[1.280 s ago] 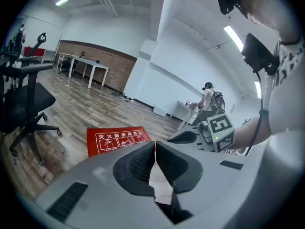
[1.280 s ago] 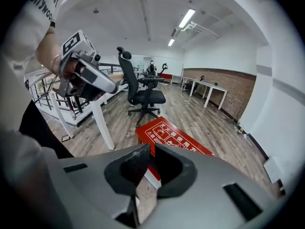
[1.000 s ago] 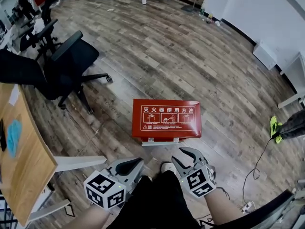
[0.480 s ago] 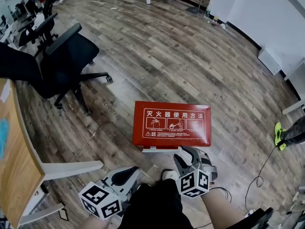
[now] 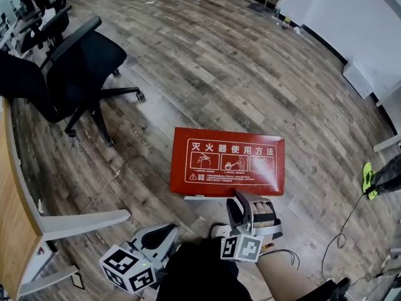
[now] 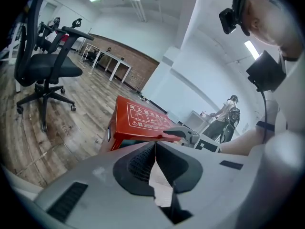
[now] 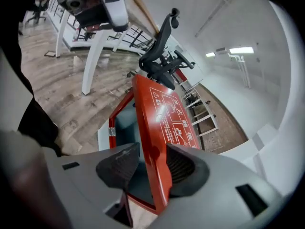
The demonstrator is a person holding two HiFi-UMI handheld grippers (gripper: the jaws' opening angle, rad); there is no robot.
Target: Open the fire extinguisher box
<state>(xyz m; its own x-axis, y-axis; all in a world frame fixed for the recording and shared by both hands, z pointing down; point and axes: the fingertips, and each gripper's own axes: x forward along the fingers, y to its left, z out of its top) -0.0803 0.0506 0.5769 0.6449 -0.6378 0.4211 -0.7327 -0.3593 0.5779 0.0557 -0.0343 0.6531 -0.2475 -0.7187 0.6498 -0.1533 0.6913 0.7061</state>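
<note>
Fire extinguisher box (image 5: 227, 162) on floor (image 5: 207, 61): likely stiff, slick metal. Your right gripper (image 7: 152, 151) jaws, just opening, straddle the lid (image 7: 162, 113) edge unclamped, so grip there; left gripper (image 6: 155, 144) jaws together

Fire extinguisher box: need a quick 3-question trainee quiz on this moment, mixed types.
1. True or false: the left gripper holds the lid of the fire extinguisher box.
2. What stands between the jaws of the right gripper? A) a chair leg B) the lid's edge C) a cable
3. Fill in: the box stands on a ___ floor.

Key:
1. False. Its jaws are together and empty, short of the box.
2. B. The jaws have just been opening and stand apart, astride that edge.
3. Wooden.
</note>
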